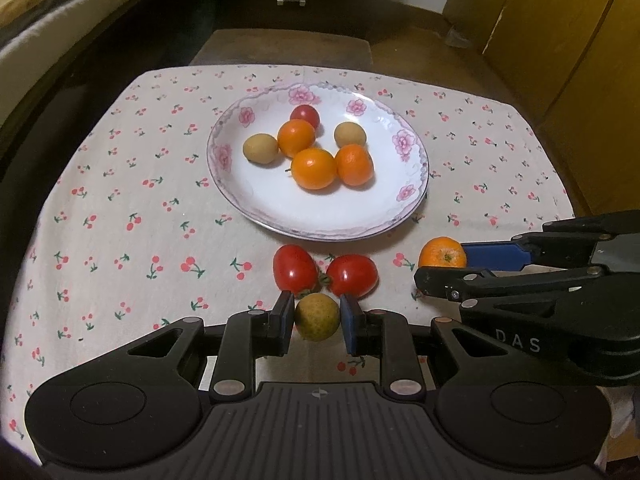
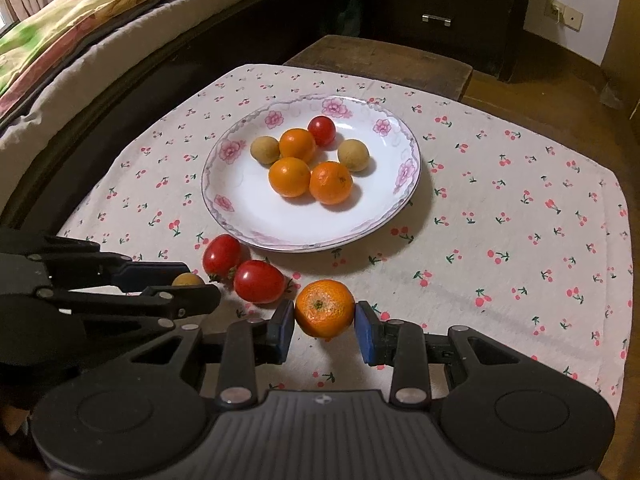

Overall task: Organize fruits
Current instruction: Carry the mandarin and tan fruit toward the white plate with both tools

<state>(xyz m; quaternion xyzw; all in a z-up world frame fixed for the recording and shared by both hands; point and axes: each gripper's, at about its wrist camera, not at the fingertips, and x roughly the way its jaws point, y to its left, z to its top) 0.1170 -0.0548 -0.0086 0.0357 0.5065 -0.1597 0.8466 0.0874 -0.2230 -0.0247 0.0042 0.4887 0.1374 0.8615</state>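
Note:
A white floral plate (image 1: 276,204) (image 2: 248,208) holds three oranges, two yellow-brown fruits and a small tomato. Two red tomatoes (image 1: 294,268) (image 1: 352,275) lie on the cloth in front of it, also in the right wrist view (image 2: 221,255) (image 2: 258,281). My left gripper (image 1: 317,320) is shut on a yellow-green fruit (image 1: 317,317), which rests at cloth level. My right gripper (image 2: 325,320) is shut on an orange (image 2: 325,309), seen in the left wrist view (image 1: 442,253) between its blue pads.
The table has a cherry-print cloth (image 1: 120,220) (image 2: 520,220). A dark wooden stool (image 1: 280,46) stands behind it. A bed (image 2: 80,40) runs along the left, a dark drawer unit (image 2: 436,0) at the back, wooden cabinets (image 1: 560,40) at right.

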